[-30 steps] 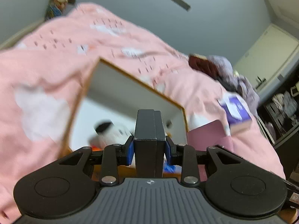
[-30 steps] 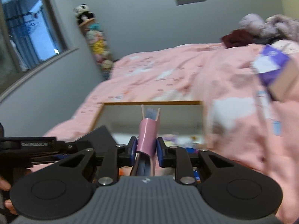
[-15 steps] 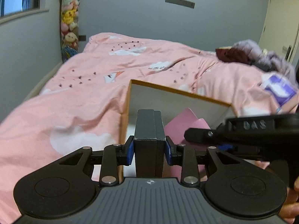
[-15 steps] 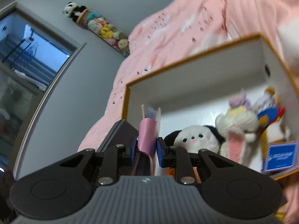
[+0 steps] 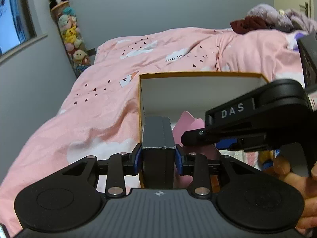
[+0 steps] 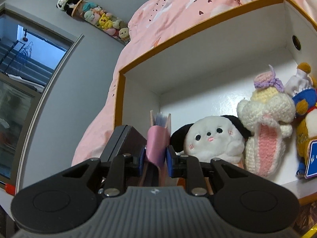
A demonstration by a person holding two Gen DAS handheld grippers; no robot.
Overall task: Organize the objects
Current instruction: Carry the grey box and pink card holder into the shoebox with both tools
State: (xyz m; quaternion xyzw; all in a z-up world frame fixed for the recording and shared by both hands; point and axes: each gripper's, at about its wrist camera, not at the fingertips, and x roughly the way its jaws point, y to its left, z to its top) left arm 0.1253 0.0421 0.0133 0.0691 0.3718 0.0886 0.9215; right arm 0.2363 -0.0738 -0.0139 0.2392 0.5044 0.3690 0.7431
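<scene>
Clamping a dark box [image 5: 158, 134], left claw [image 5: 158, 154]; right claw [image 6: 155, 156] pinches pink booklet [image 6: 157, 138].

A bed [image 5: 99, 123] under a pink quilt [image 5: 178, 47] carries an open white box [image 5: 198, 83] with an orange rim. Crumpled purple and dark red clothes [image 5: 263, 19] lie heaped at the quilt's far end.

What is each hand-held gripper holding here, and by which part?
The left hand-held gripper clamps a dark grey box across its near end. The right hand-held gripper pinches a pink notebook across its covers, pages upward.
</scene>
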